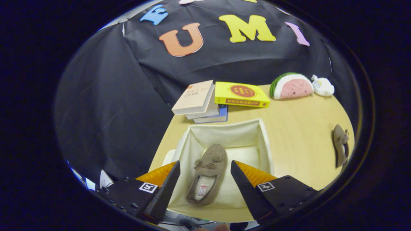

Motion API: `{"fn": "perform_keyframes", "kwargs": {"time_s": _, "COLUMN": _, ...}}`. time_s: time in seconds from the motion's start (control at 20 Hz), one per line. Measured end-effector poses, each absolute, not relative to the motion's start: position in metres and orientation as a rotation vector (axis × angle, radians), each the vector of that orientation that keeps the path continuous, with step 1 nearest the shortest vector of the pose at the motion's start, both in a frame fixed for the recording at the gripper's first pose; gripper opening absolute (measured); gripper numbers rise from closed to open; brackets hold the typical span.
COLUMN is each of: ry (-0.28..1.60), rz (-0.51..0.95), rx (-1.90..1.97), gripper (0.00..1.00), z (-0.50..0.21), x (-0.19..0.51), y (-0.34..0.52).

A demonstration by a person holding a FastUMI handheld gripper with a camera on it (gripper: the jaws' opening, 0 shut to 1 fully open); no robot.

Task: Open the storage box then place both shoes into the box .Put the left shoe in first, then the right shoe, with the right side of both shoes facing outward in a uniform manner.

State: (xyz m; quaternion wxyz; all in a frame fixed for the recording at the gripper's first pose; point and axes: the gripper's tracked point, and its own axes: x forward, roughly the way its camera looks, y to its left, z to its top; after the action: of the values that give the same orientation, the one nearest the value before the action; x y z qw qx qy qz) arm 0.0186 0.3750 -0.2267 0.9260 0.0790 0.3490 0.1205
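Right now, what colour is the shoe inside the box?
Brownish-grey shoe, clearest in the gripper view.

Cloth-walled booth (106, 106), wooden table (298, 134)

wall (106, 106): black cloth, creased, behind and beside table
table (298, 141): pale wood, rounded edge
light: even, soft

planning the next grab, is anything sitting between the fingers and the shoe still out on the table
Nothing visible does. The gripper is open above the shoe in the box. The second shoe lies off to the right on bare table, past the storage box wall; books and toys sit farther back.
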Motion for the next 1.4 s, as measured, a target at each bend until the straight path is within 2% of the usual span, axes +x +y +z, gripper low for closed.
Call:
{"fn": "perform_keyframes", "kwargs": {"time_s": 0.25, "ry": 0.612, "rz": 0.206, "rx": 0.133, "gripper": 0.96, "z": -0.183, "x": 0.009, "y": 0.288}}
{"fn": "perform_keyframes", "kwargs": {"time_s": 0.65, "ry": 0.511, "rz": 0.021, "rx": 0.058, "gripper": 0.96, "z": -0.146, "x": 0.005, "y": 0.08}}
{"fn": "perform_keyframes", "kwargs": {"time_s": 1.0, "ry": 0.609, "rz": -0.127, "rx": 0.017, "gripper": 0.96, "z": -0.185, "x": 0.004, "y": -0.071}}
{"fn": "perform_keyframes", "kwargs": {"time_s": 1.4, "ry": 0.726, "rz": -0.132, "rx": 0.024, "gripper": 0.96, "z": -0.259, "x": -0.002, "y": -0.176}}
